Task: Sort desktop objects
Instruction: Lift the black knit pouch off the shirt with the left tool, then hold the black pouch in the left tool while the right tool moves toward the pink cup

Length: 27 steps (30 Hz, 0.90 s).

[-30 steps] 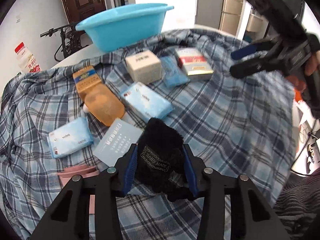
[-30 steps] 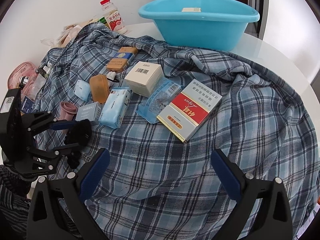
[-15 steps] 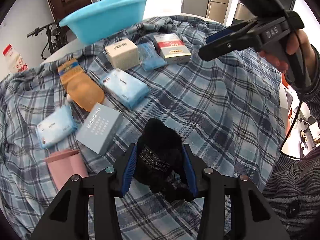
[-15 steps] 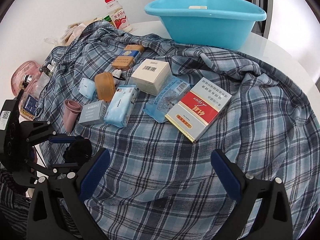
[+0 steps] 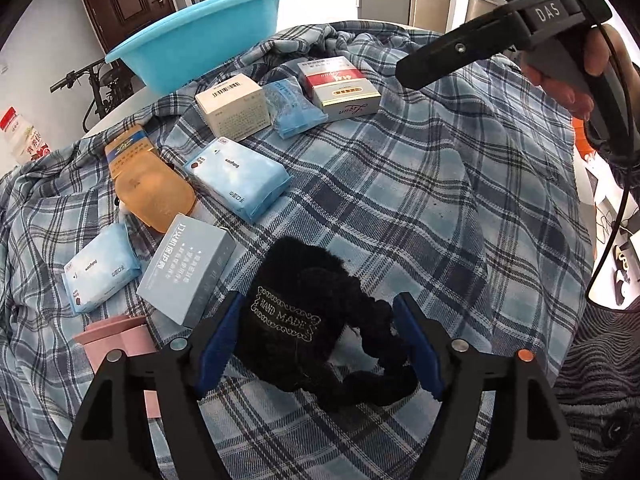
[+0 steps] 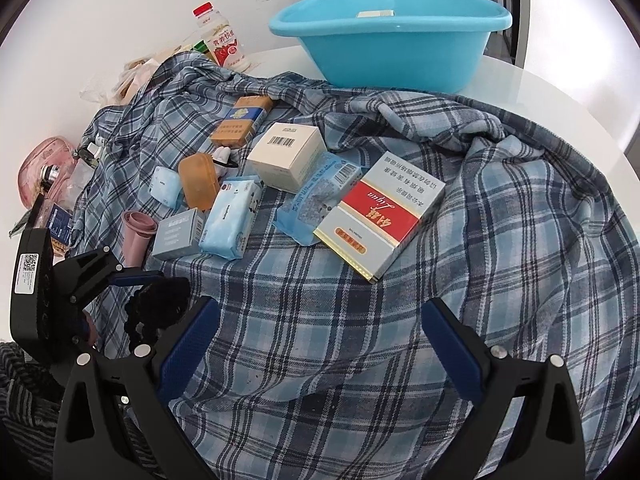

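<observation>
A black knitted pouch [image 5: 296, 312] with a "HAND MADE" label lies on the plaid cloth [image 5: 420, 184] near its front edge. My left gripper [image 5: 318, 300] straddles it with its jaws opening; the right pad stands clear of the pouch body and only the drawstring lies against it. In the right wrist view the pouch [image 6: 160, 300] shows at the lower left. My right gripper [image 6: 320, 308] hovers wide open over bare cloth with nothing between its fingers. The blue basin [image 6: 392, 40] stands at the far edge of the table.
On the cloth lie a red and white carton [image 6: 380, 216], a cream box [image 6: 288, 156], blue tissue packs [image 6: 232, 220], a grey-blue box [image 5: 188, 268], an orange case [image 5: 152, 192] and a pink cup [image 5: 116, 340]. A drink bottle [image 6: 222, 40] stands far left.
My left gripper's jaws have spread apart from the black pouch, which now rests on the cloth. The left gripper sank slightly. The right gripper has kept still and open.
</observation>
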Motion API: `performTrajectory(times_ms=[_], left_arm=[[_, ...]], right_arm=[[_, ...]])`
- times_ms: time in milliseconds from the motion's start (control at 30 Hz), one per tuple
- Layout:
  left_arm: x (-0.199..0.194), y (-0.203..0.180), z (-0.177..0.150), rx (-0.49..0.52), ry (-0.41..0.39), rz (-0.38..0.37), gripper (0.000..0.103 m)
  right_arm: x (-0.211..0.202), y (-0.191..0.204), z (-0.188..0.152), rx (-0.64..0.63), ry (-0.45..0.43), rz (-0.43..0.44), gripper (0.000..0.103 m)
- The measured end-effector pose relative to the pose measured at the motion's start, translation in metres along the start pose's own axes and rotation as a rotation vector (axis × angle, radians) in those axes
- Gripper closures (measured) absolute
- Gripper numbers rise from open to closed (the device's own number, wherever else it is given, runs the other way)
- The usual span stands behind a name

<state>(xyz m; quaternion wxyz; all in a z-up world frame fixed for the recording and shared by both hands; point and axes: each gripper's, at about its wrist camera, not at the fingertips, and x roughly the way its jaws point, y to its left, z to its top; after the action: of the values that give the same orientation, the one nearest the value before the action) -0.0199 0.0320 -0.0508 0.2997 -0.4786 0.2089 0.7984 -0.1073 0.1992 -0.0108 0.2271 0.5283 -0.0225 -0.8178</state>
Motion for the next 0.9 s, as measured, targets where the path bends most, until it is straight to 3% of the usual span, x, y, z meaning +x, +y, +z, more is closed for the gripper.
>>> performTrajectory(times_ms=[233,433,633,667,767,900], left_arm=[[-0.006,0.017,0.003,-0.088,-0.019,-0.024,0.025],[-0.019,0.028,0.0,-0.115,-0.045,-0.108,0.025],[-0.005,0.028,0.001,-0.116,-0.031,-0.147,0.024],[-0.002,0.027,0.001,-0.104,-0.029,-0.156,0.02],[0.006,0.024,0.001,-0.093,-0.015,-0.124,0.019],[0.01,0.031,0.001,-0.14,-0.009,-0.139,0.021]], right_arm=[[0.004,0.001,-0.002,0.001,0.011,0.004,0.003],[0.007,0.004,-0.003,-0.007,0.017,0.01,0.003],[0.01,0.006,-0.003,-0.007,0.022,0.017,0.003],[0.01,0.007,-0.003,-0.01,0.024,0.017,0.003],[0.009,0.007,-0.004,-0.013,0.025,0.012,0.003],[0.008,0.003,-0.007,0.002,0.024,0.008,0.003]])
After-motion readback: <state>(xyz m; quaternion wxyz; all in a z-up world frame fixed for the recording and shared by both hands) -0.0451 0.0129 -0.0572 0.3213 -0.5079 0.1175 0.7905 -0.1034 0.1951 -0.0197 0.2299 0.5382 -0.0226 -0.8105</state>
